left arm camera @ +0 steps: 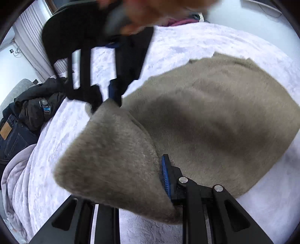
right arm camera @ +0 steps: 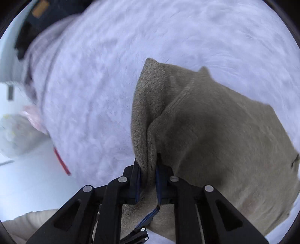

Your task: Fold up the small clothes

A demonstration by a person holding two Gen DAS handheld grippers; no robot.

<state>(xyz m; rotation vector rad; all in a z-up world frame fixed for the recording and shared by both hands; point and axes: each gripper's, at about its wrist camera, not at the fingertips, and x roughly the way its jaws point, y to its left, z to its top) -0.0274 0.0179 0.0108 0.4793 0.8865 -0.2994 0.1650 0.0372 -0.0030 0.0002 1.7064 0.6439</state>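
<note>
An olive knit garment lies spread on a pale lilac fleece blanket. Its near edge is lifted in a fold. My left gripper is shut on that fold; only its right blue pad shows, since the cloth hides the other finger. Further up, my right gripper pinches the fold's far corner. In the right wrist view, my right gripper is shut on a doubled edge of the garment, which hangs from between its pads. A blue-padded black piece, probably the left gripper, shows beneath.
A pile of dark clothes with blue jeans sits at the blanket's left edge. The blanket droops over that side. A person's blurred figure leans in at the top. White floor and a red strip lie left of the blanket.
</note>
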